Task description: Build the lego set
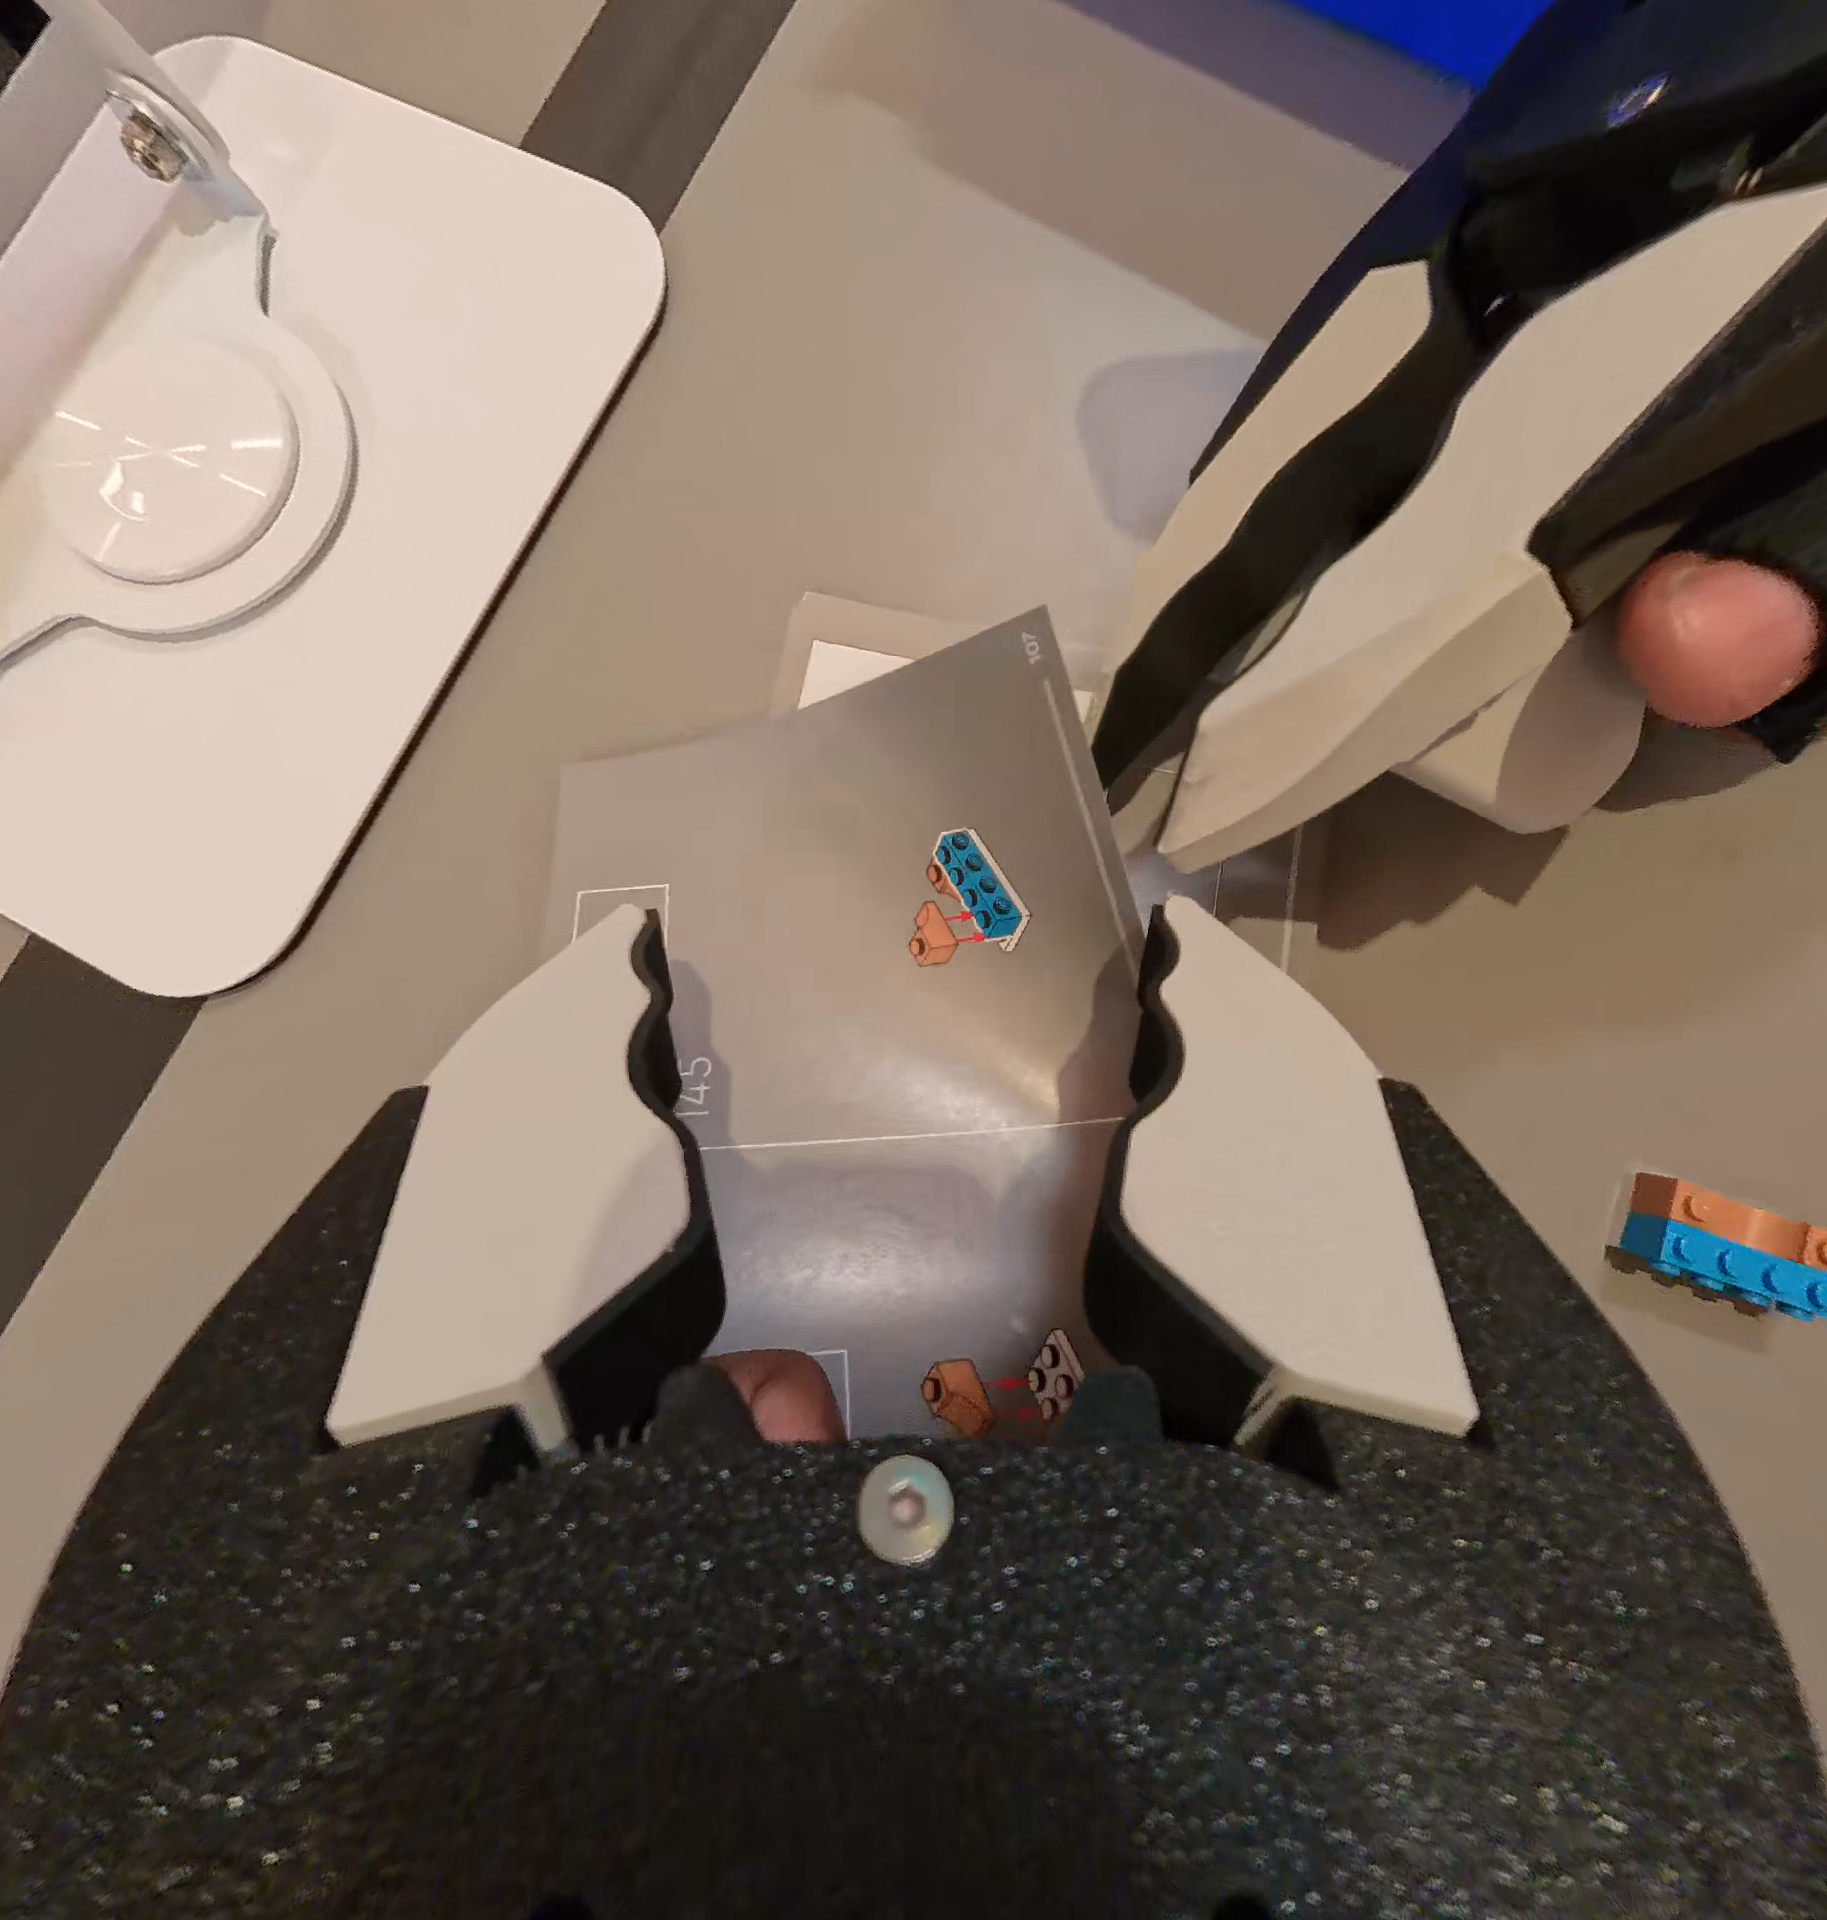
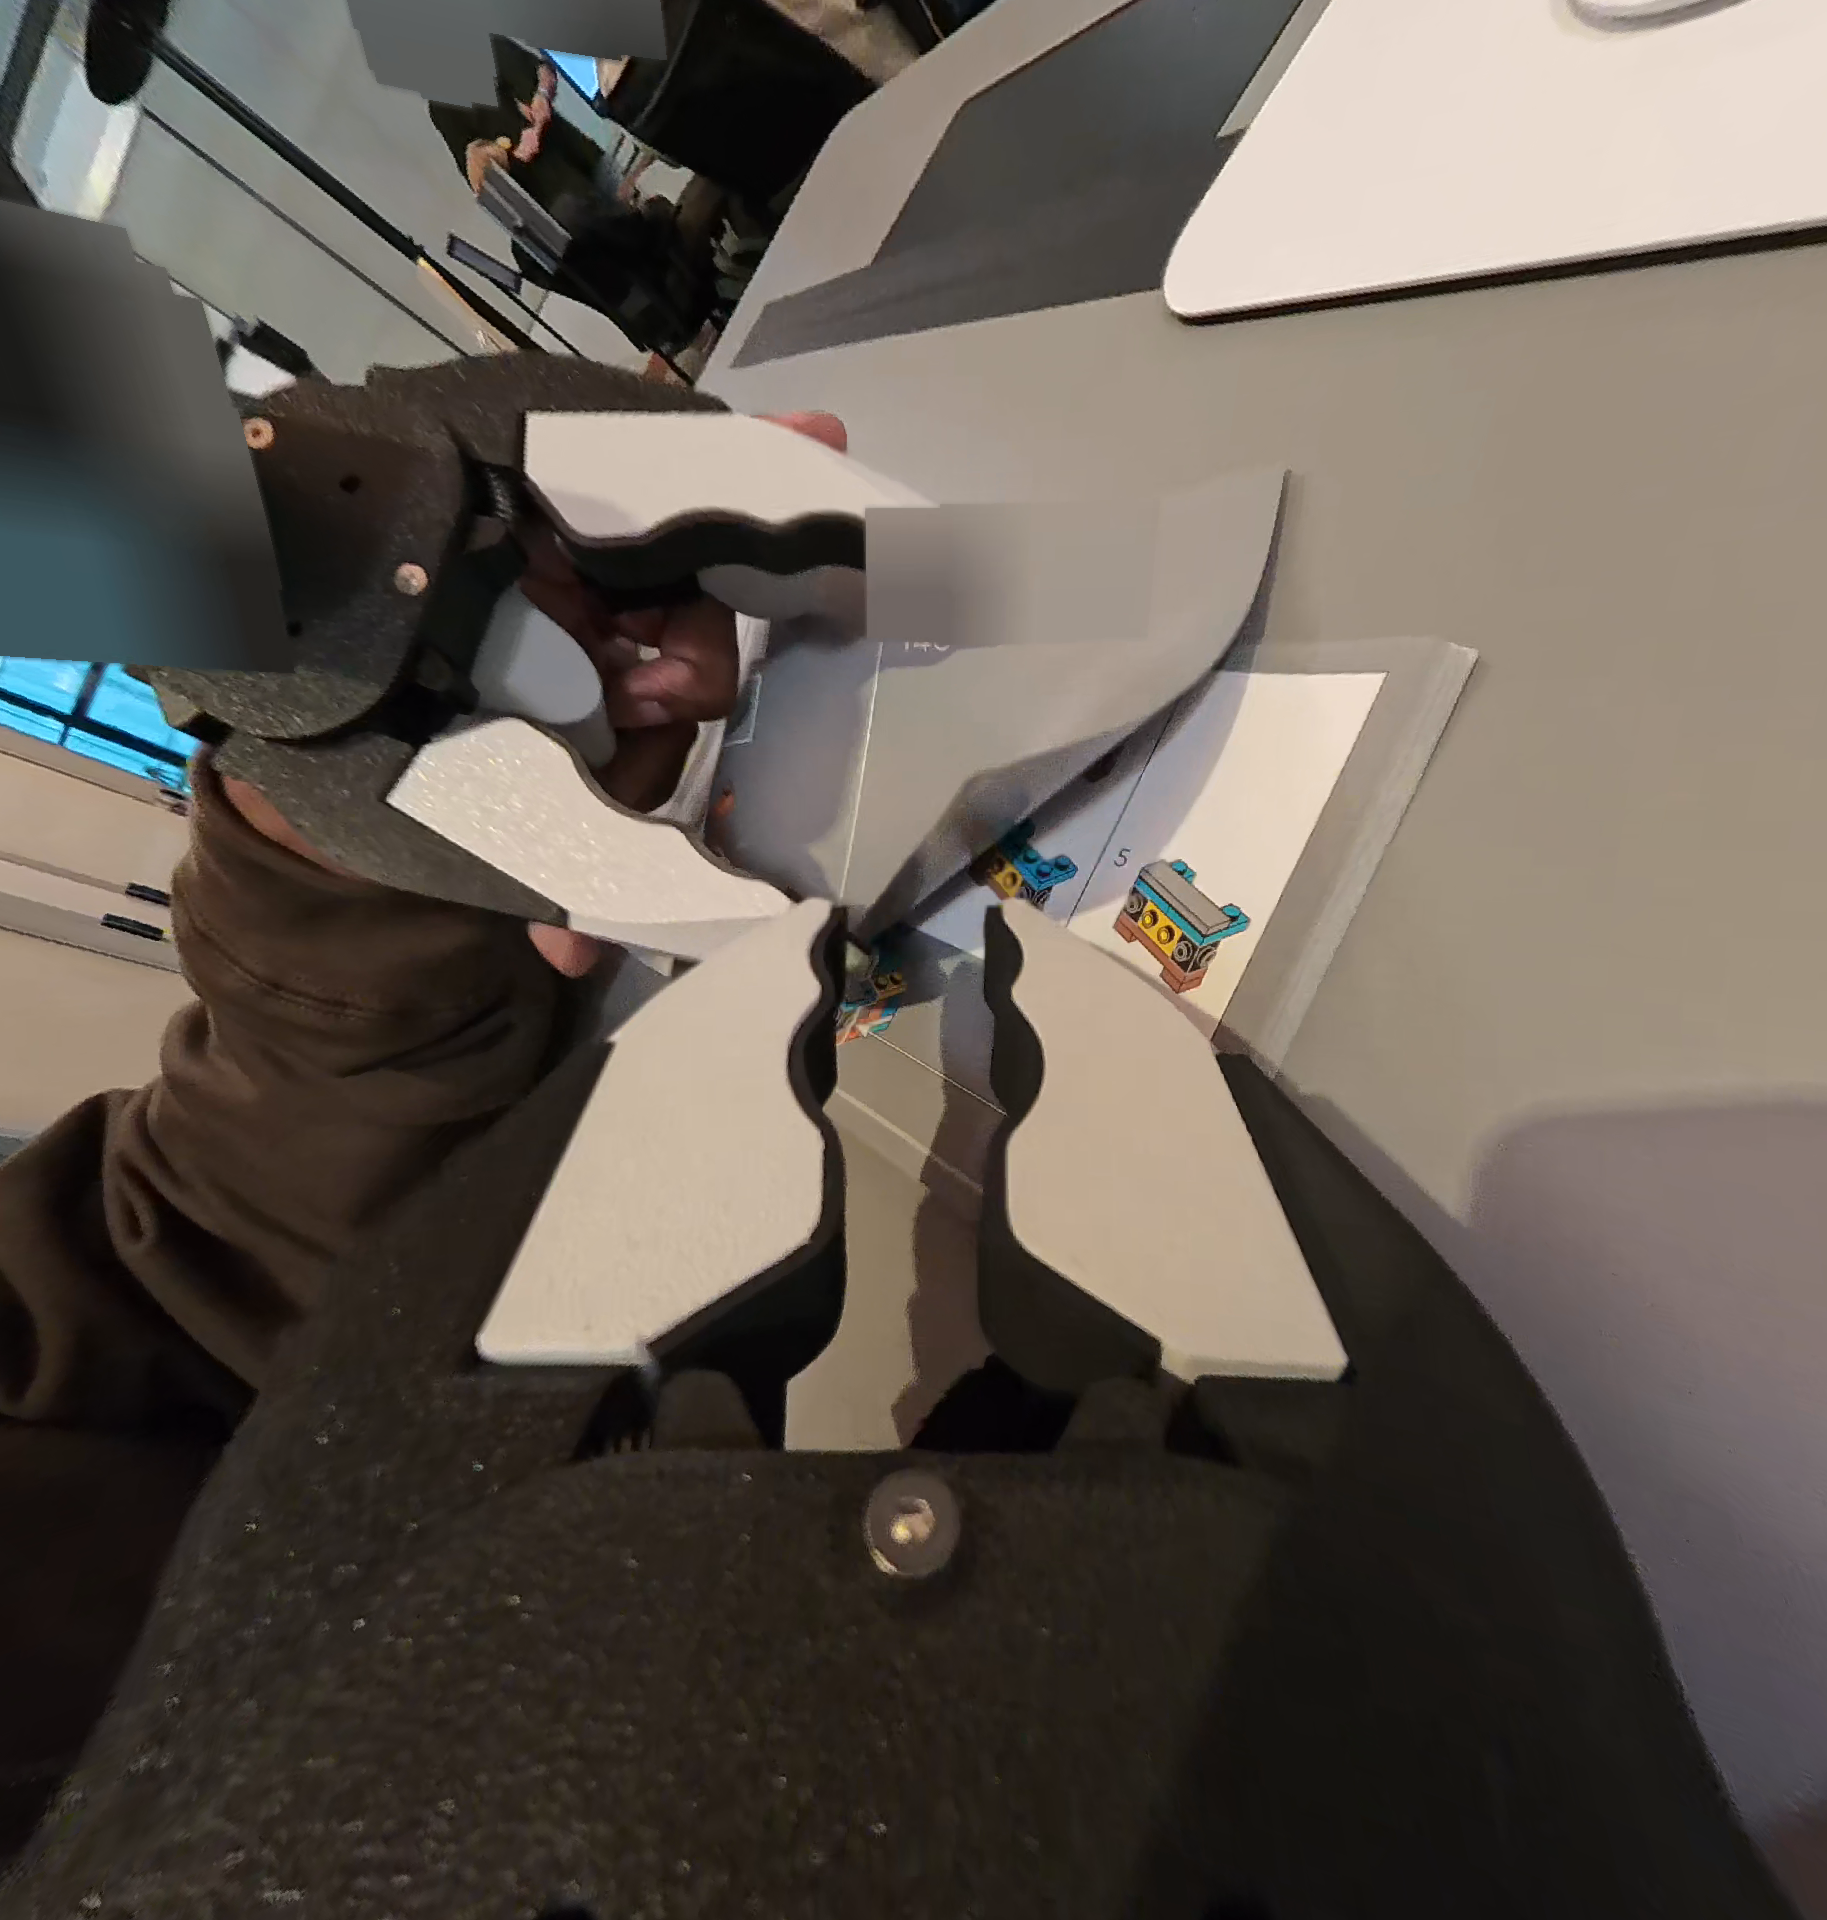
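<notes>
Fingers of both our grippers spread apart over the lifted instruction-booklet page; brick assembly on bench.

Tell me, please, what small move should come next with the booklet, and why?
Probably lay the lifted page flat. It stands curled between both open grippers, left gripper and right gripper, neither gripping it, and the small brick assembly waits untouched on the table.

Left wrist view close above instruction booklet, looking down, right wrist view low, sideways, both sharing it
</notes>
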### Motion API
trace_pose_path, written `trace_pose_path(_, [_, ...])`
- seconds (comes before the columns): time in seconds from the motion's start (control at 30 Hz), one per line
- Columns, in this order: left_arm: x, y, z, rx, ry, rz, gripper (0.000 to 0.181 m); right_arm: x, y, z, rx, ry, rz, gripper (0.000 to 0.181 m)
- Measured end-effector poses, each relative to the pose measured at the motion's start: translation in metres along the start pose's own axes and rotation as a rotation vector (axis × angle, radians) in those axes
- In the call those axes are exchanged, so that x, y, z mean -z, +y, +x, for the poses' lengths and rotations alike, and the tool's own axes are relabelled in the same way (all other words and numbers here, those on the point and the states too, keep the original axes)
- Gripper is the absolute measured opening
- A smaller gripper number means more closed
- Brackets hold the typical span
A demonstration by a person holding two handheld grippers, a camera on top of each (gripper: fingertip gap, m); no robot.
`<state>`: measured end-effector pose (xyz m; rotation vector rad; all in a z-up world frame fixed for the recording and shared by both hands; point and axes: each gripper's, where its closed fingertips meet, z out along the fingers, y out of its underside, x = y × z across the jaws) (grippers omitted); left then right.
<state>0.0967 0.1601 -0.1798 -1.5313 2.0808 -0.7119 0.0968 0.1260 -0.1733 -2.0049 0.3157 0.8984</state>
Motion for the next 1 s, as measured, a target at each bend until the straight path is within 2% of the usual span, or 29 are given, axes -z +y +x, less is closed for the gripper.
trace_pose_path(0.43, [0.028,-0.008,0.002,-0.015,0.043,0.047,0.087,-0.005,-0.009,-0.005,0.106,0.016,0.044,0.022])
trace_pose_path(0.57, [0.034,-0.011,0.011,-0.019,0.119,0.085,0.087,-0.004,-0.011,-0.007,0.072,-0.027,0.049,0.021])
trace_pose_path(0.73, [0.043,-0.023,0.024,0.031,0.26,0.2,0.087,-0.002,-0.012,-0.009,0.049,-0.074,0.052,0.019])
trace_pose_path(0.87, [0.039,-0.022,0.01,0.061,0.196,0.204,0.087,-0.001,-0.011,-0.011,0.058,-0.084,0.051,0.018])
trace_pose_path(1.0, [0.035,-0.027,0.009,0.083,0.198,0.239,0.088,-0.001,-0.01,-0.013,0.065,-0.096,0.048,0.017])
